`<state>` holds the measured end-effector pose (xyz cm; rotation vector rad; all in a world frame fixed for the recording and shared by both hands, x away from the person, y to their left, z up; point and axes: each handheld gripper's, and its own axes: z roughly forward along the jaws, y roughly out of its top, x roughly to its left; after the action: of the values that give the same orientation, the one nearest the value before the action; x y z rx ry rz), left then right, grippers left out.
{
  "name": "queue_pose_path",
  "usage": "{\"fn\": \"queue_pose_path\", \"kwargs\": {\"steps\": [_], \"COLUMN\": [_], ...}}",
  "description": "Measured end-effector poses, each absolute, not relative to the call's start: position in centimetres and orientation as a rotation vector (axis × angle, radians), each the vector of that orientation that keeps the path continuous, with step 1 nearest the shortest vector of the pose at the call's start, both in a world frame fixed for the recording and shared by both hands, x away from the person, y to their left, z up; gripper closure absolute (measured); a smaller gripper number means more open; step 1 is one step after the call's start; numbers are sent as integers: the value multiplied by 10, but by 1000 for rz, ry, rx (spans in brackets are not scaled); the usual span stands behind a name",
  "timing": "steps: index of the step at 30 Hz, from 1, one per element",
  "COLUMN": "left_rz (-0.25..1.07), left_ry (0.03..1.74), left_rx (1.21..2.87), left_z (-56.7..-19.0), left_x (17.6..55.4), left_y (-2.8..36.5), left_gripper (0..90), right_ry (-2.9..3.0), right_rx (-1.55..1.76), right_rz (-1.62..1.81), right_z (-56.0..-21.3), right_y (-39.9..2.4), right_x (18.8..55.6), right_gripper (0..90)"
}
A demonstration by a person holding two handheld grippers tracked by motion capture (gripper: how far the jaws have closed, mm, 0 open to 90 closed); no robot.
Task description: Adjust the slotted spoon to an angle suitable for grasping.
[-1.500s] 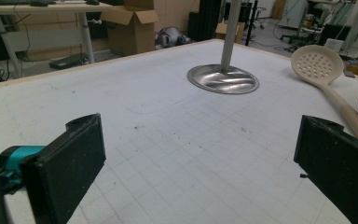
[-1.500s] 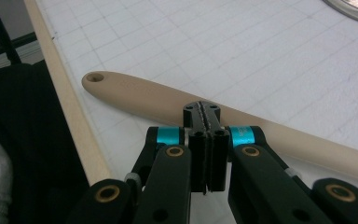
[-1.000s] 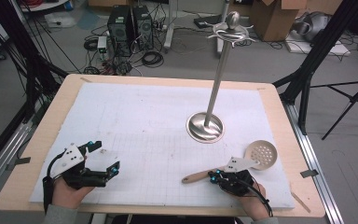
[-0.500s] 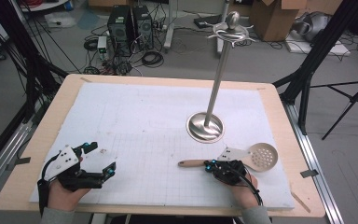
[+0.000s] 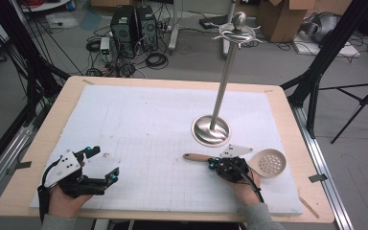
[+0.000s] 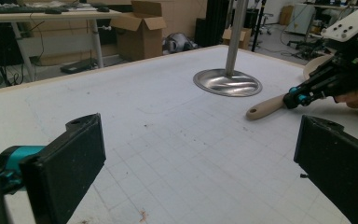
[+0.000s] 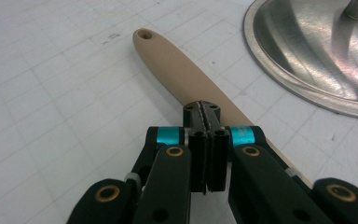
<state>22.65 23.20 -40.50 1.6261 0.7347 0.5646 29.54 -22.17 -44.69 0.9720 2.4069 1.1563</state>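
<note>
A slotted spoon lies on the white mat at the front right, with its round perforated head (image 5: pixel 270 163) to the right and its pale wooden handle (image 5: pixel 196 157) pointing left. My right gripper (image 5: pixel 214 164) is over the handle with its jaws pressed together and nothing between them. In the right gripper view the shut tips (image 7: pixel 202 109) sit on top of the handle (image 7: pixel 177 65), which runs away underneath them. My left gripper (image 5: pixel 104 163) rests at the front left with its jaws wide apart and empty (image 6: pixel 200 154). The left gripper view also shows the right gripper (image 6: pixel 294 98) on the handle (image 6: pixel 265 107).
A tall metal stand with hooks at the top rises from a round steel base (image 5: pixel 211 129) just behind the spoon; the base (image 7: pixel 317 51) is close to the right gripper. The white gridded mat (image 5: pixel 139 124) covers a wooden table. Cables, computers and boxes are on the floor beyond.
My right hand has shifted left along the spoon. The spoon has turned, its handle end swinging away from me toward the stand base. The left gripper has stayed where it was.
</note>
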Motion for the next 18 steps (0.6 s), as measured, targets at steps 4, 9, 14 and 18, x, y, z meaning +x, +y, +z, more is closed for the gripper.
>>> {"fn": "queue_pose_path", "kwargs": {"steps": [4, 9, 14, 18], "left_rz": [569, 569, 571, 570], "left_ry": [741, 744, 744, 749], "left_rx": [1622, 1623, 1623, 1620], "left_z": [-405, -405, -405, -406], "left_x": [226, 225, 223, 224], "left_y": [234, 234, 234, 235], "left_gripper": [23, 24, 23, 23], "right_ry": [2390, 2370, 2345, 2339], "right_rx": [987, 1008, 1037, 1051], "right_rz": [1142, 1140, 1123, 1121], "right_z": [-447, -447, -447, -447], "right_y": [-220, -219, -217, -217], "right_x": [302, 306, 310, 314], "right_gripper": [900, 900, 900, 900]}}
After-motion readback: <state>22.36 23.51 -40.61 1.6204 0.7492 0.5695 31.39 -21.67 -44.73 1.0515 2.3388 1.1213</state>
